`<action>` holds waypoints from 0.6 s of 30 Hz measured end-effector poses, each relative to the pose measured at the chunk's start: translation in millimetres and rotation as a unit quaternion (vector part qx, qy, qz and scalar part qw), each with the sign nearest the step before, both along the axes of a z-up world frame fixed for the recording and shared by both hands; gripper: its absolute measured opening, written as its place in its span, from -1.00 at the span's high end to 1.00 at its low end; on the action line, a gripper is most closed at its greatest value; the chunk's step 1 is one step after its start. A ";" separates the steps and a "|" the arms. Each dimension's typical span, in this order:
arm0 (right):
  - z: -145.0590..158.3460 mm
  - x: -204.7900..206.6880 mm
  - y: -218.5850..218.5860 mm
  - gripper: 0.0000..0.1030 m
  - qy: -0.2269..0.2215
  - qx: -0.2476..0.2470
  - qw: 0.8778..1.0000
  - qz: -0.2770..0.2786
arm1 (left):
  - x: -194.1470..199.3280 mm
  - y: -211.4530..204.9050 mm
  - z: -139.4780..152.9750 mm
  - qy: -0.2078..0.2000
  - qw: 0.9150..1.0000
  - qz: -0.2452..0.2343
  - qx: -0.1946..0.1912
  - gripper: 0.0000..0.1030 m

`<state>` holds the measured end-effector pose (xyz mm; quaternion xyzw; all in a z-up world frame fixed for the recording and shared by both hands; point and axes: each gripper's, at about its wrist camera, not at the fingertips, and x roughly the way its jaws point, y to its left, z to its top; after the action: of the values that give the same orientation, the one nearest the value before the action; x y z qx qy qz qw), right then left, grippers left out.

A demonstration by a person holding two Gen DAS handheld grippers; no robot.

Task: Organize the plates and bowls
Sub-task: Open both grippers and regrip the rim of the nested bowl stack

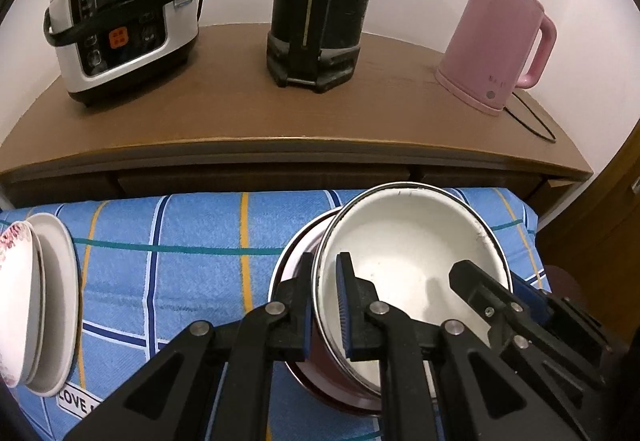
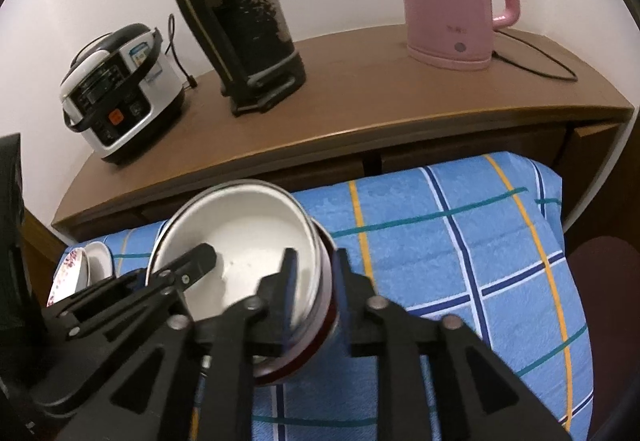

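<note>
A white enamel bowl (image 1: 412, 241) rests tilted inside a dark red bowl (image 1: 316, 369) on the blue checked cloth (image 1: 180, 261). My left gripper (image 1: 324, 261) is shut on the white bowl's left rim, one finger inside and one outside. My right gripper (image 2: 316, 257) straddles the right rims of the white bowl (image 2: 240, 233) and the red bowl (image 2: 320, 325), and its pads stand slightly apart from them. It also shows in the left wrist view as the right gripper (image 1: 492, 281). A white plate (image 1: 56, 301) and a floral plate (image 1: 12, 297) lean together at the cloth's left end.
Behind the cloth runs a brown cabinet top (image 1: 240, 113) against the wall. On it stand a rice cooker (image 1: 120, 13), a tall black thermos (image 1: 320, 1) and a pink kettle (image 1: 496, 41) with a black cord (image 1: 532, 121). Bare cloth (image 2: 460, 261) stretches right of the bowls.
</note>
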<state>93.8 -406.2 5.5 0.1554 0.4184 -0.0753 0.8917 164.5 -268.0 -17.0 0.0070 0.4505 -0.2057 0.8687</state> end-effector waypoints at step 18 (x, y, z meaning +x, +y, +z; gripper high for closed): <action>-7.2 -7.9 -1.7 0.00 -0.008 -0.043 0.999 -0.030 | -9.2 11.4 8.0 0.001 1.000 -0.028 0.001 0.39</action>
<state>85.9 -408.0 -1.7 0.1301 0.4027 -0.1183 0.8983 155.3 -256.6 -9.0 0.0202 0.4514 -0.2292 0.8621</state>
